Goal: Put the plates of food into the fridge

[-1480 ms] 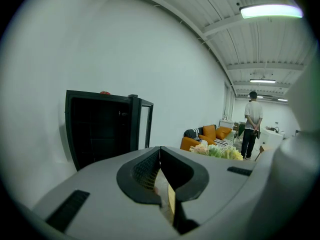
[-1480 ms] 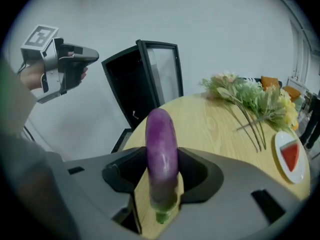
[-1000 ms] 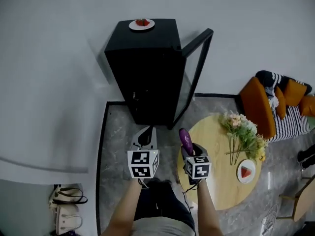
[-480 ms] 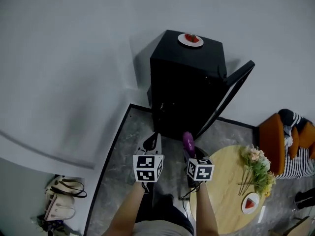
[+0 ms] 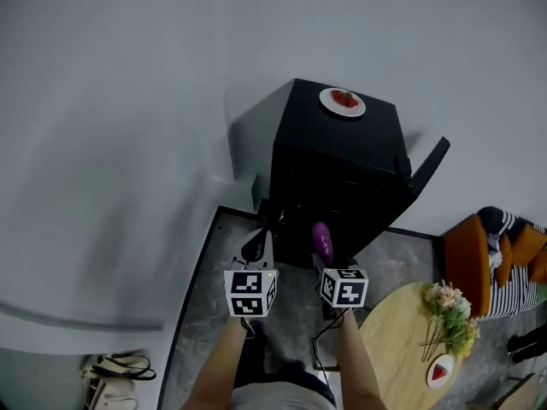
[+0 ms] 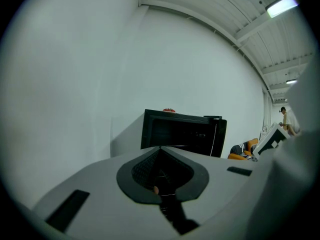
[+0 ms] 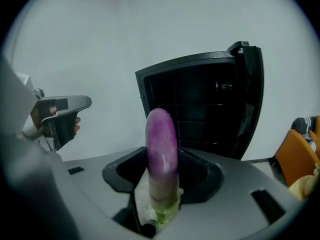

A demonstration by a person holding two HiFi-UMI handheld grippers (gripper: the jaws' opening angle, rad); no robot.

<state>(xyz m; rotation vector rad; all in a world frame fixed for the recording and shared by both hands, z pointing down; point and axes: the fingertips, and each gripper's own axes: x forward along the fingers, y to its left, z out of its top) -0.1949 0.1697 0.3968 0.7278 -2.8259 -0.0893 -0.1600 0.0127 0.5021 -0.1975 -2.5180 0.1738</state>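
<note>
The whole view has swung toward the fridge since a second ago: it sat up near the top of the head view back then, and now it fills the middle, closer to both arms. The round wooden worktop has slid off toward the bottom right corner, and the flowers and the plate with the watermelon slice went with it. That plate sits on the worktop's right edge, well apart from the fridge.

The fridge door hangs open on the right side like before, dark shelves showing inside. The other plate of red food sits on top of the fridge, same spot as earlier.

The right tongs are clenched on a purple eggplant – it sticks straight up out of them, green stem end down, and its tip now overlaps the bottom of the fridge front in the head view. The left tongs are closed with nothing between them, pointed at the fridge too – level with the right ones, same as before.

An orange chair is off to the right and some bags sit at the bottom left.
</note>
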